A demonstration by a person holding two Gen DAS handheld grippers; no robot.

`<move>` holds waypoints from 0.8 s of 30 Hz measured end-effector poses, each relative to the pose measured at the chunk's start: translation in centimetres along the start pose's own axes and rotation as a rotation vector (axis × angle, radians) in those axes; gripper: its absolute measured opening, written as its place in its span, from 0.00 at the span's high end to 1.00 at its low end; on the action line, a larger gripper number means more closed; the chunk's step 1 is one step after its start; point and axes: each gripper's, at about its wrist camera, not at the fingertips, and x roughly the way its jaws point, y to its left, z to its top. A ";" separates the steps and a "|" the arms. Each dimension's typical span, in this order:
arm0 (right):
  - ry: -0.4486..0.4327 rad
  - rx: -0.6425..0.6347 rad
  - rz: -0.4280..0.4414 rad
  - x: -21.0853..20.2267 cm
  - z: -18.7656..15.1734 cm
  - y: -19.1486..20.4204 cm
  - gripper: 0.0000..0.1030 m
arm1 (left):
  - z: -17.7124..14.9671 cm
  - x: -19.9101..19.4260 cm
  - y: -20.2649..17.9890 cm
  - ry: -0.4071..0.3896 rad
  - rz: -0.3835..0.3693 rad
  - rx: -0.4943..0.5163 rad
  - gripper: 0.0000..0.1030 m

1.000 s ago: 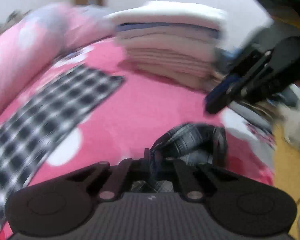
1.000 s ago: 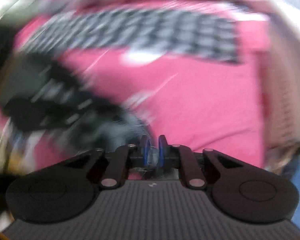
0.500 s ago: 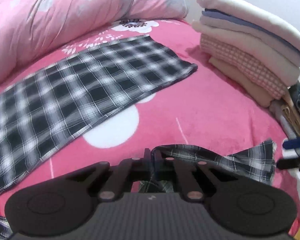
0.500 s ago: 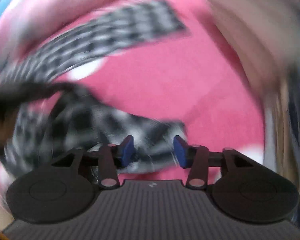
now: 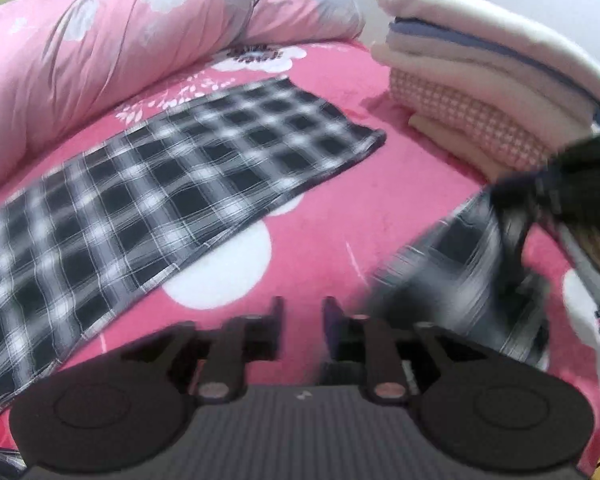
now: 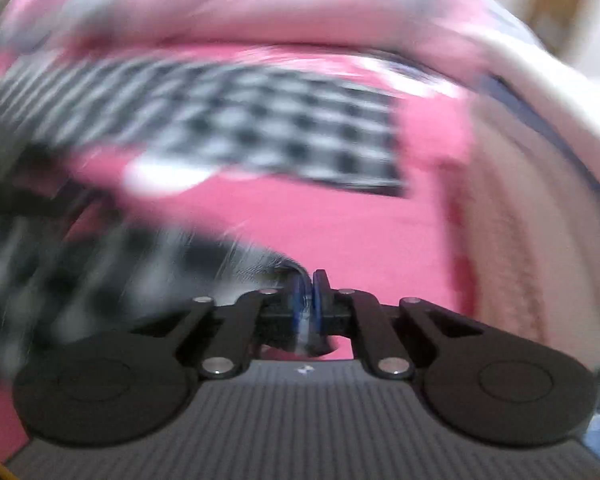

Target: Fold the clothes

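"Where's the plaid garment?"

"Lower right of my left view, just right of my left gripper, whose jaws are opening, empty. My right gripper is closing on its corner."

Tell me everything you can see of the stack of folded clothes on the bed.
The stack of folded clothes lies on the pink blanket, at the right side of the left wrist view, beyond the spread black-and-white plaid cloth and apart from it. It has several soft fabric layers: cream on top, a thin blue one, more cream, a pink-and-white checked layer, and beige at the bottom. The layers lie flat and fairly even. No gripper touches it.
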 end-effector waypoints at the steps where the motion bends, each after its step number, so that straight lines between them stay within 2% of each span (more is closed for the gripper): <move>1: 0.020 0.084 -0.007 0.6 0.3 -1.5 0.79 | -0.1 -0.2 0.0 -0.001 0.008 0.000 0.59; 2: 0.034 0.161 -0.020 1.1 0.5 -2.8 0.68 | -0.2 -0.5 0.1 -0.002 0.013 -0.001 0.53; 3: 0.030 0.209 -0.040 1.2 0.4 -3.7 0.62 | -0.3 -0.8 0.2 -0.003 0.018 -0.002 0.49; 4: 0.015 0.234 -0.050 0.9 0.0 -4.1 0.49 | -0.5 -1.0 0.3 -0.001 0.034 0.006 0.49; 5: -0.002 0.261 -0.061 0.7 -0.4 -4.5 0.41 | -0.7 -1.3 0.5 0.002 0.052 0.015 0.48; 7: -0.034 0.324 -0.081 -0.1 -1.3 -5.1 0.40 | -1.2 -2.0 0.9 0.013 0.086 0.021 0.47; 9: -0.020 0.405 -0.055 -0.6 -2.3 -5.7 0.40 | -2.2 -3.3 1.9 0.034 0.108 -0.028 0.47; 12: 0.071 0.565 0.022 -1.1 -5.6 -5.8 0.40 | -4.2 -5.5 3.6 0.086 0.120 -0.140 0.47; 17: 0.229 0.911 0.194 -2.1 -12.4 -5.9 0.41 | -8.1 -8.9 5.5 0.230 0.114 -0.316 0.47; 21: 0.281 1.104 0.305 -0.5 -15.3 -5.1 0.41 | -10.8 -11.1 6.1 0.301 0.135 -0.369 0.47; 24: 0.261 1.150 0.319 0.4 -16.4 -4.8 0.47 | -12.8 -12.3 7.3 0.331 0.156 -0.461 0.47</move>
